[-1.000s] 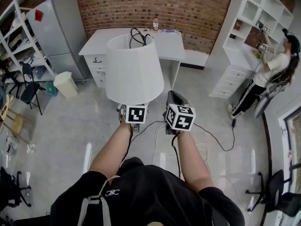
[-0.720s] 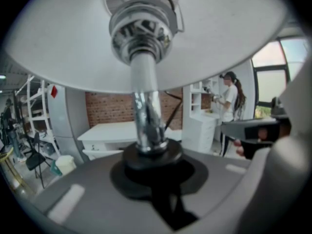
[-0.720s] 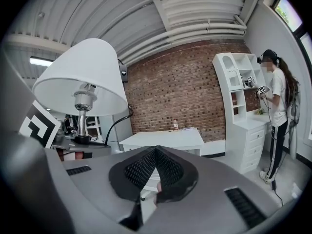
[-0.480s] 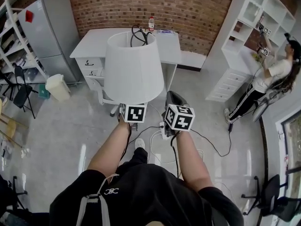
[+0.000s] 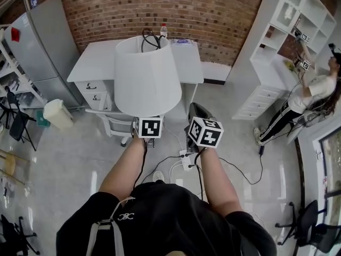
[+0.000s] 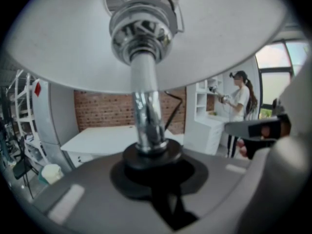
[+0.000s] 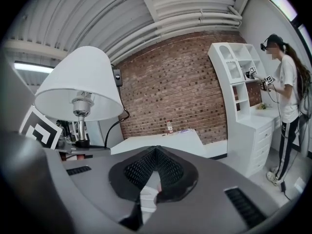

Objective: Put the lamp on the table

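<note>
While the lamp (image 5: 146,79) hangs in the air, the white worktop (image 5: 101,63) lies ahead of both tongs, against the brick wall, and partly hidden behind the shade. That is the relation the coming move turns on. The lamp stands upright, with its long axis vertical. Its shade sits directly above the left tongs (image 5: 149,124) and its chrome stem rises straight out of them. To my mind the lamp must travel forward and then down onto the bare near part of the worktop, and the left hand alone carries it.

A pale bin (image 5: 56,113) stands well off to the left of the left tongs, and what it holds cannot be seen.

In the left gripper view the left tongs (image 6: 151,165) are clamped on the lamp at the black collar at the foot of the stem. The right tongs (image 5: 197,111) sit just beside them to the right. Their jaws are pressed together with nothing between them, as the right gripper view shows.

A black cord (image 5: 150,39) loops at the top of the shade. Beyond it a small bottle (image 5: 163,31) stands at the far edge of the worktop, clear of the likely landing spot.
</note>
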`<state>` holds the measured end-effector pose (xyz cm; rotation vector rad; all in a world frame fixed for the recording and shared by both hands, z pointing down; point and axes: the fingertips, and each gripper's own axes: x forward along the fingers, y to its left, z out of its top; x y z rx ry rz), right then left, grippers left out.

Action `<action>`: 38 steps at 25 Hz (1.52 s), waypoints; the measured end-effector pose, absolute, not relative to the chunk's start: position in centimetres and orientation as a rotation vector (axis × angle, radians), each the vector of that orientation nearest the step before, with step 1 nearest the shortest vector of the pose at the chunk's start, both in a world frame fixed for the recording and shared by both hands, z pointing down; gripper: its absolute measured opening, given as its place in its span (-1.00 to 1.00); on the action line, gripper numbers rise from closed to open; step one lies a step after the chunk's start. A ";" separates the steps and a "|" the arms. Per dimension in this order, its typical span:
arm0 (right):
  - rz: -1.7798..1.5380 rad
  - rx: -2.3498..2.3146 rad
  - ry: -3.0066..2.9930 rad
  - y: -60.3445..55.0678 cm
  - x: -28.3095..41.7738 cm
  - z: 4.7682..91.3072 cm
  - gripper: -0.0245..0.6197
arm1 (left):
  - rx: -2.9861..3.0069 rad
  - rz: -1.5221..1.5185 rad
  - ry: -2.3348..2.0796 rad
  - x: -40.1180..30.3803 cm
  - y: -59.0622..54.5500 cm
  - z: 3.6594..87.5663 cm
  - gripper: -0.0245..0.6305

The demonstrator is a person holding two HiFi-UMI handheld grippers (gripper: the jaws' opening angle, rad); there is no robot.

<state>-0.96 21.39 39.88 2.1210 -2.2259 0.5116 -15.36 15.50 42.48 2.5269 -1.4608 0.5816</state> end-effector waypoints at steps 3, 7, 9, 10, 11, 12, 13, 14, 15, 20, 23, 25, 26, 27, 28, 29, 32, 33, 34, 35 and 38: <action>0.501 2.137 -2.216 17.7 -0.2 39.6 -0.93 | 2.547 0.584 -1.453 -14.6 11.8 42.1 -0.73; 0.505 2.151 -2.192 13.1 0.6 39.6 -0.93 | 2.571 0.585 -1.445 -13.9 7.0 41.3 -0.73; 0.518 2.168 -2.186 11.3 0.9 39.5 -0.93 | 2.556 0.609 -1.430 -13.8 4.8 42.3 -0.73; 0.524 2.180 -2.183 10.6 1.1 39.4 -0.93 | 2.561 0.611 -1.427 -13.7 3.9 42.2 -0.73; 0.530 2.189 -2.180 10.0 1.2 39.5 -0.93 | 2.573 0.606 -1.426 -13.7 3.3 41.6 -0.73; 0.536 2.193 -2.178 9.6 1.2 39.7 -0.93 | 2.576 0.604 -1.424 -13.7 2.8 41.5 -0.73; 0.542 2.194 -2.174 9.3 1.2 39.9 -0.93 | 2.564 0.612 -1.415 -13.8 2.3 42.0 -0.73; 0.548 2.193 -2.169 8.9 1.2 40.2 -0.93 | 2.542 0.627 -1.405 -14.0 1.9 43.1 -0.73; 0.555 2.193 -2.162 8.6 1.3 40.6 -0.93 | 2.524 0.636 -1.399 -14.1 1.4 44.0 -0.73; 0.587 2.186 -2.147 6.6 2.1 41.7 -0.93 | 2.493 0.638 -1.392 -13.3 -0.1 45.2 -0.73; 0.574 2.168 -2.159 4.5 2.6 41.7 -0.93 | 2.493 0.646 -1.404 -12.7 -1.8 45.2 -0.73; 0.590 2.162 -2.179 2.8 3.1 41.6 -0.93 | 2.511 0.618 -1.426 -12.1 -3.4 44.1 -0.73; 0.596 2.159 -2.187 2.0 3.3 41.6 -0.93 | 2.507 0.612 -1.429 -11.8 -4.2 44.1 -0.73; 0.597 2.156 -2.192 1.2 3.7 41.7 -0.93 | 2.489 0.619 -1.428 -11.6 -5.1 44.8 -0.73; 0.596 2.152 -2.197 0.3 4.0 41.7 -0.93 | 2.471 0.625 -1.429 -11.3 -6.0 45.4 -0.73; 0.595 2.146 -2.205 -0.7 4.5 41.8 -0.93 | 2.462 0.624 -1.438 -10.9 -7.1 45.6 -0.73; 0.602 2.119 -2.238 -4.5 6.2 42.0 -0.93 | 2.470 0.603 -1.495 -9.4 -10.4 43.9 -0.73; 0.608 2.111 -2.244 -6.0 6.9 42.2 -0.93 | 2.469 0.602 -1.509 -8.8 -11.6 43.7 -0.73; 0.619 2.105 -2.248 -7.5 7.6 42.4 -0.93 | 2.461 0.610 -1.517 -8.2 -12.8 44.0 -0.73; 0.631 2.102 -2.249 -8.9 8.4 42.6 -0.93 | 2.450 0.623 -1.521 -7.7 -13.9 44.4 -0.73; 0.650 2.082 -2.260 -12.7 10.4 42.6 -0.93 | 2.428 0.630 -1.553 -6.5 -17.3 44.4 -0.73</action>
